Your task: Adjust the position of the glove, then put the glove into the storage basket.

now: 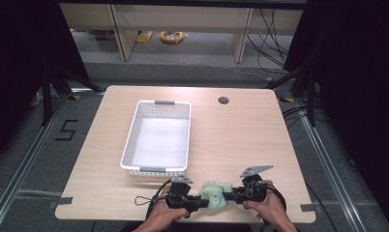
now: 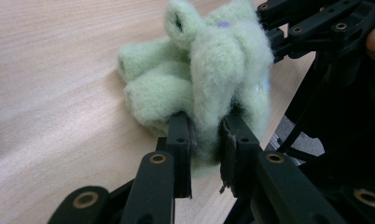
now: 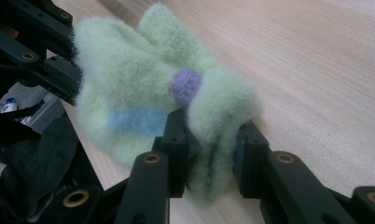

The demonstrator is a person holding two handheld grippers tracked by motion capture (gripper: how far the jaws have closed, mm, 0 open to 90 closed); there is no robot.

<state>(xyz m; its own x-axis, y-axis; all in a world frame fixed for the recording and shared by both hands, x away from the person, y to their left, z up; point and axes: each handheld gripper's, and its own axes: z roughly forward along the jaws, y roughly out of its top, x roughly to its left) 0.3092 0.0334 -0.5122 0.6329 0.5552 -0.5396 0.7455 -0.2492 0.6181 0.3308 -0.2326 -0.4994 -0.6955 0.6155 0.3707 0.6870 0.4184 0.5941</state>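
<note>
Low in the high view, near the bottom edge of the light wooden table (image 1: 241, 135), a fuzzy pale-green fleece glove (image 1: 214, 194) sits between both grippers. The left gripper (image 1: 195, 202) pinches one fold of it, the right gripper (image 1: 230, 195) another — jaws pressed into the fleece. A white perforated plastic basket (image 1: 158, 137) stands above, mid-frame, well apart.
</note>
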